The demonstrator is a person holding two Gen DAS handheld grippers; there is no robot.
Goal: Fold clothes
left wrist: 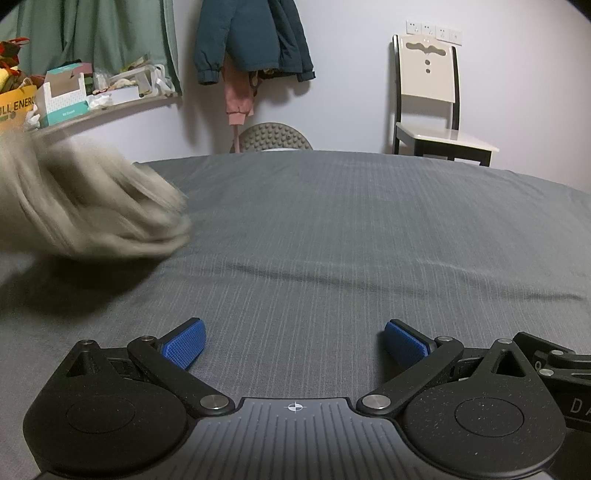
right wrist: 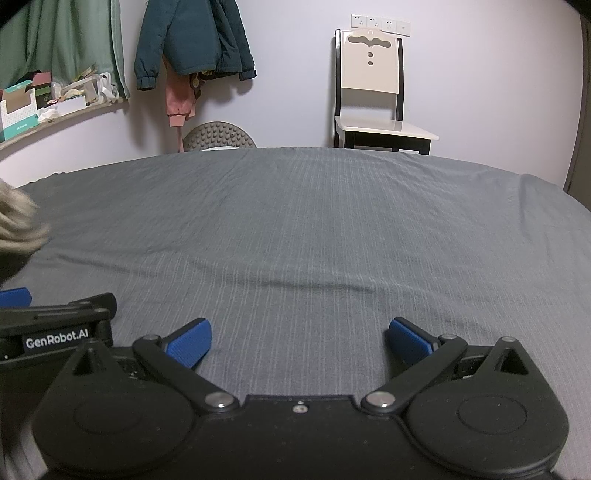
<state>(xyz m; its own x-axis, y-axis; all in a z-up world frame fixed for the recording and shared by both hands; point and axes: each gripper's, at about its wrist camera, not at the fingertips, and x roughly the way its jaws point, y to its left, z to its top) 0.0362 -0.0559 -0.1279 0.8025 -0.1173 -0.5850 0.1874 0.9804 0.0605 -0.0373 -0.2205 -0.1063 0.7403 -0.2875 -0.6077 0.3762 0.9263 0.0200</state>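
Both the left gripper (left wrist: 293, 343) and the right gripper (right wrist: 299, 341) have jaws wide apart, holding nothing, low over the grey bed (left wrist: 332, 229). A blurry beige cloth (left wrist: 85, 206) sits at ten o'clock.

Grey bedsheet (left wrist: 332, 229); cream chair (left wrist: 428, 92) by wall; teal jacket (left wrist: 251, 37) hanging; cluttered shelf (left wrist: 110, 107); green curtain (left wrist: 92, 33).

Colours and patterns

We see a grey bedsheet (left wrist: 332, 221) with fine pale stripes, a blurred beige garment (left wrist: 85, 206), blue ribbed pads (left wrist: 184, 343) on black grippers, a teal jacket (left wrist: 251, 40), a cream chair (left wrist: 428, 74) (black frame), green curtain (left wrist: 92, 33).
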